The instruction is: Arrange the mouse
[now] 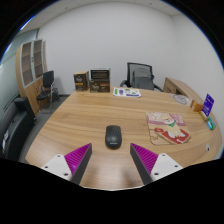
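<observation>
1. Gripper view showed the gripper [112, 160] with fingers spread apart, holding nothing.
2. A smooth, rounded black mouse [113, 136] lay on the wooden table [70, 125], just ahead of them.
3. A printed rectangular mouse pad [166, 127] sat nearby.

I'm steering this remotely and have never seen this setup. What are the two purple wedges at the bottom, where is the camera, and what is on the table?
There is one picture, taken by a wide-angle camera mounted on a handheld gripper and looking forward along its two fingers. The purple wedges are the pads on the inner faces of those fingers; they belong to the tool and do not lie on the table. The fingers stand apart and hold nothing.

Just ahead of them, on the wooden table, lies a dark computer mouse, untouched. To its right lies a colourful printed mat, apart from the mouse. Farther back on the table sit some papers. An office chair stands behind the table, with shelves along the wall at the left.
</observation>
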The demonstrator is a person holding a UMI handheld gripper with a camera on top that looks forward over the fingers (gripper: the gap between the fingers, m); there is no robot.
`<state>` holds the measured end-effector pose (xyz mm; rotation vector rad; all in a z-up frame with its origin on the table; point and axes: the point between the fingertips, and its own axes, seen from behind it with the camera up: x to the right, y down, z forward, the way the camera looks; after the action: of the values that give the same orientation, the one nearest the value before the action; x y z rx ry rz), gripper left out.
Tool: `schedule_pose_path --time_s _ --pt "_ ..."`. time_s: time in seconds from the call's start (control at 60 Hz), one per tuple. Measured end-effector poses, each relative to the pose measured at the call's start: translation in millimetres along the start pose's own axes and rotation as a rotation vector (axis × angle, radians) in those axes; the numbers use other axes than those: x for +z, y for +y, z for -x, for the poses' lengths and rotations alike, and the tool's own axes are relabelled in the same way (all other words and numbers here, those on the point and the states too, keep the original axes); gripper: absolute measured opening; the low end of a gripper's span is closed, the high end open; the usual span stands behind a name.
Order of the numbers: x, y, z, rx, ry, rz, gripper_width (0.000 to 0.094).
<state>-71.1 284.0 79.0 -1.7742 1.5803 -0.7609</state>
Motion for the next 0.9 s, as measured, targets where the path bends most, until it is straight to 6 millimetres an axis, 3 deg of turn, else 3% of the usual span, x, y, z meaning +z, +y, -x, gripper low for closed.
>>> schedule_pose_path --time_s 0.25,0.433,0.667,0.8,0.9 --pt "62.2 4.3 -5.0 -0.015 0.048 0.011 0.086" --pt "96.4 8.4 -5.0 -0.028 0.046 0.02 0.0865" --pt "127.4 15.5 -4.7 -0.01 0.041 0.036 0.0862" --pt "137.9 7.1 -4.7 0.013 0.036 0.019 0.0858" --pt "141.3 5.3 -3.5 0.033 0.026 0.025 0.0791"
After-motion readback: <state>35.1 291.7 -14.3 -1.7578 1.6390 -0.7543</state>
